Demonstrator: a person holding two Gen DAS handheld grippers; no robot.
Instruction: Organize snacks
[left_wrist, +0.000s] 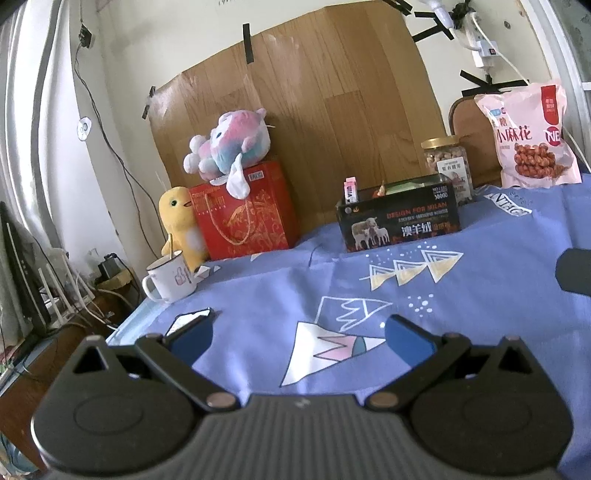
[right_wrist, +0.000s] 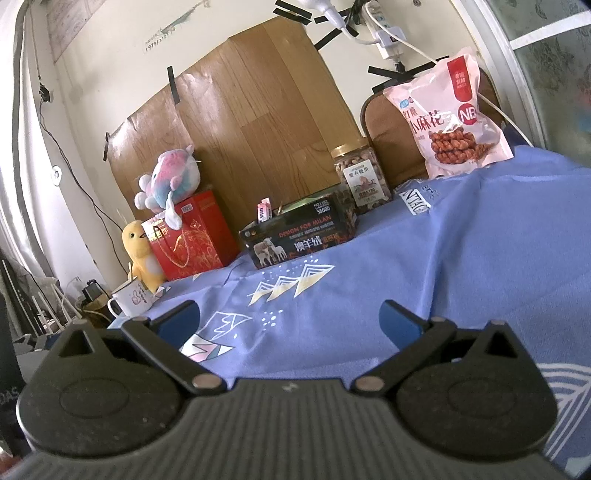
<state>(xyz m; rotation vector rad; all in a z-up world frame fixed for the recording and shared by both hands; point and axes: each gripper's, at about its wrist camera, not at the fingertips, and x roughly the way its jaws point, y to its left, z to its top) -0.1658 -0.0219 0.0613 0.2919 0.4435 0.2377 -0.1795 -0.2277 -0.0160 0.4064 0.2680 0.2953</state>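
A cream wall (left_wrist: 314, 29) fills the top of the frame, with a wood-grain panel (left_wrist: 314, 110) taped at its centre. A curtain (left_wrist: 33, 110) hangs at far left, cables (left_wrist: 110, 147) beside it. A power strip (right_wrist: 384, 33) sits upper right.

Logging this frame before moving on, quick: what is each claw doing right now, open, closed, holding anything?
Left claw: open, holding nothing, above the blue cloth.
Right claw: open, holding nothing.
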